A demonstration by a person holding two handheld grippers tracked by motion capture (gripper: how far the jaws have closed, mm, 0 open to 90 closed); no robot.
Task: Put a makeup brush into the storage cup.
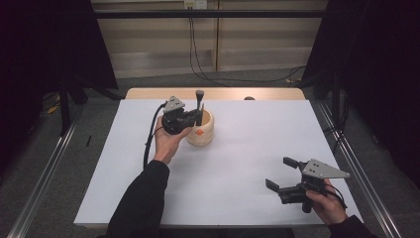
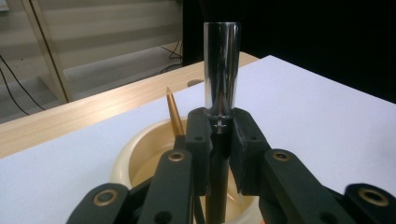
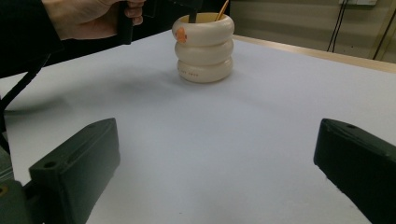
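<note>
Two grippers: the left gripper (image 1: 190,118) squeezes a dark brush (image 2: 221,74) with a shiny silver top, the right gripper (image 1: 285,174) waits wide open and holds nothing, near and right.
Brush place: upright, its bottom inside the cream cup (image 1: 203,135), far and left of middle on the white table (image 1: 247,163).
Cup: also holds a gold stick (image 2: 174,113).
Slip risk: the smooth handle may slide and tilt.
Bump risk: the brush may hit the rim or the stick and tip the cup.

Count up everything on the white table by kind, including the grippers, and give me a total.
Cream ringed holder: 1
Dark stick with a shiny metal end, clamped upright in the left gripper over the holder: 1
Gold pointed stick in the holder: 1
Grippers, left and right gripper: 2
Total: 5
</note>
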